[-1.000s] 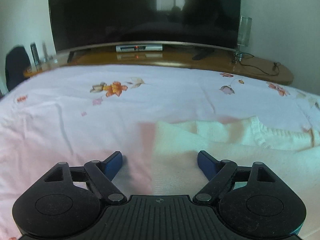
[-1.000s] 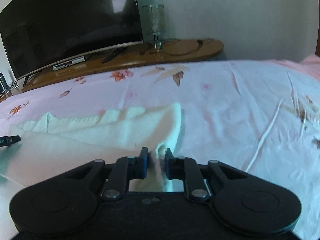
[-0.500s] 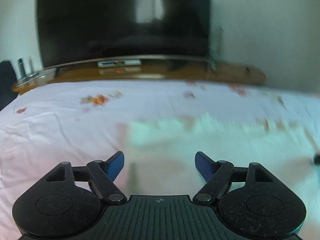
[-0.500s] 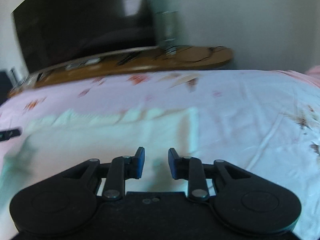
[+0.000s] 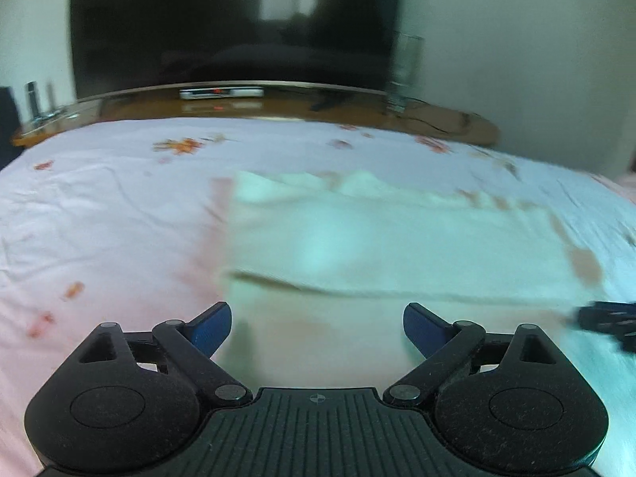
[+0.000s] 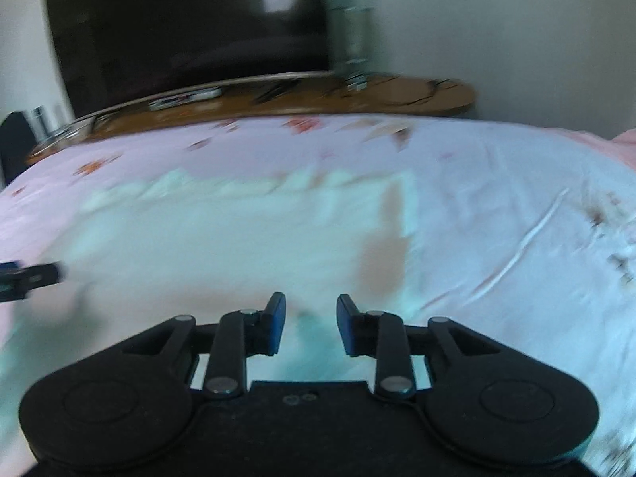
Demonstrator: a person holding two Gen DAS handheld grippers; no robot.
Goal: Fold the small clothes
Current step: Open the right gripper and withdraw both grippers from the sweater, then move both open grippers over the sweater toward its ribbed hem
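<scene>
A small white knitted garment lies folded flat on the pink floral bedsheet. A fold edge runs across its near part. My left gripper hovers over the garment's near left corner. Its jaws are opening wide and hold nothing. My right gripper hangs over the garment near its right edge, jaws a little apart, with no cloth between the pads. Each gripper shows at the edge of the other's view: the right gripper and the left gripper.
Beyond the bed's far edge stands a long wooden TV bench with a large dark television. A set-top box and a tall glass vase stand on the bench. A pink cloth lies at the bed's far right.
My right gripper has let go of the garment's edge, and the cloth now lies flat. Both grippers have drawn back toward the near side. The left jaws have widened.
</scene>
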